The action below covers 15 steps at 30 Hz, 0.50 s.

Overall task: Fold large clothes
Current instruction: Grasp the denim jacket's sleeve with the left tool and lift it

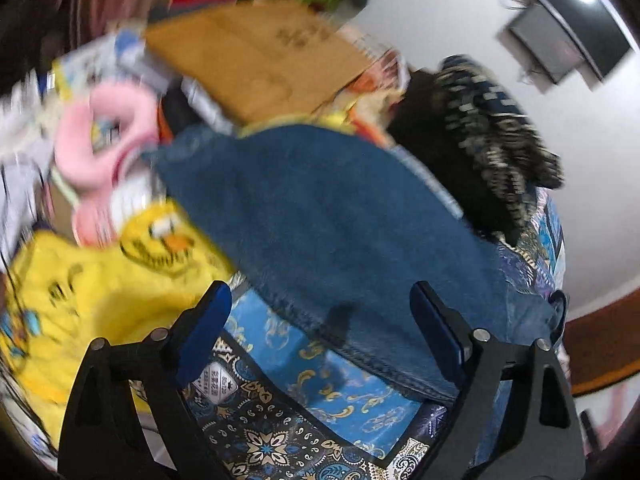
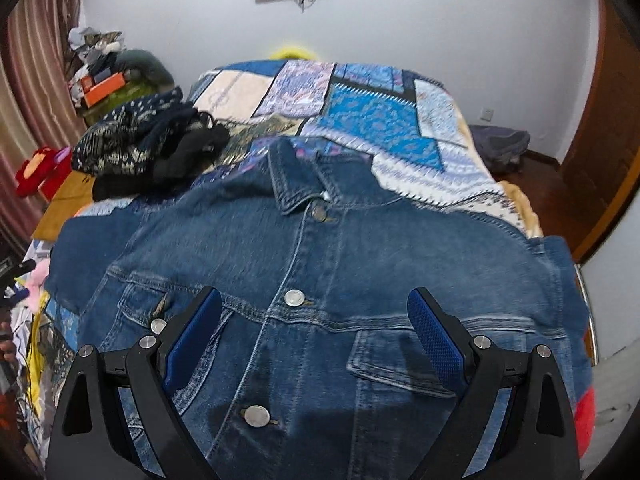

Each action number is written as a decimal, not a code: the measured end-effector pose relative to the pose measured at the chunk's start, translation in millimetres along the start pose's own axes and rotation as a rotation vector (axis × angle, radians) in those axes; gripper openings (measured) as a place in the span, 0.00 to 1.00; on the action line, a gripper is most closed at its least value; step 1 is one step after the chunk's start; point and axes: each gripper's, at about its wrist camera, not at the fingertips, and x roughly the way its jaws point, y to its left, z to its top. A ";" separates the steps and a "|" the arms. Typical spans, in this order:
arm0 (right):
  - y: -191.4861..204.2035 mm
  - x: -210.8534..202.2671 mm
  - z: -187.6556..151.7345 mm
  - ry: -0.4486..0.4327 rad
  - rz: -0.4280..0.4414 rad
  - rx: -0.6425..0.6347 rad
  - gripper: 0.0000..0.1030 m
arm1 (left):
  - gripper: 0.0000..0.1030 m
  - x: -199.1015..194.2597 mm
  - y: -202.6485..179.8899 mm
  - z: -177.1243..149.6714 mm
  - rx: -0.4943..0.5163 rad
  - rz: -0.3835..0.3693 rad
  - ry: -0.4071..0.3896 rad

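A blue denim jacket [image 2: 320, 280] lies front up and buttoned on the patchwork bedspread [image 2: 360, 120], collar toward the far wall. My right gripper [image 2: 316, 312] is open and empty, just above the jacket's chest between the two pocket flaps. In the left wrist view a flat part of the denim jacket [image 1: 320, 220] lies across the bedspread [image 1: 340, 392]. My left gripper [image 1: 320, 308] is open and empty over the jacket's stitched edge.
A dark patterned knit garment [image 2: 140, 148] is piled on the bed's left side; it also shows in the left wrist view [image 1: 488, 140]. Yellow printed fabric [image 1: 80, 288], a pink plush item [image 1: 104, 136] and a cardboard box [image 1: 256, 60] crowd the left. A wooden door [image 2: 600, 152] stands right.
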 end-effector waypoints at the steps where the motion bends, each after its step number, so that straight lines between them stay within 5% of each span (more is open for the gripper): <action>1: 1.2 2.4 -0.1 0.006 0.000 -0.004 0.90 | 0.83 7.3 7.6 0.1 -0.038 -0.017 0.026; 8: 3.5 15.1 1.6 0.043 0.002 -0.012 0.90 | 0.63 36.9 30.6 0.1 -0.193 -0.181 0.102; 11: 3.9 16.3 1.1 0.052 0.001 -0.011 0.90 | 0.40 37.7 22.1 2.6 -0.142 -0.126 0.070; 13: 3.6 16.5 0.5 0.057 0.002 -0.010 0.90 | 0.15 38.0 15.5 6.0 -0.098 -0.052 0.039; 15: 4.6 15.9 0.1 0.058 0.001 -0.010 0.90 | 0.12 32.7 7.5 6.7 -0.049 0.014 0.001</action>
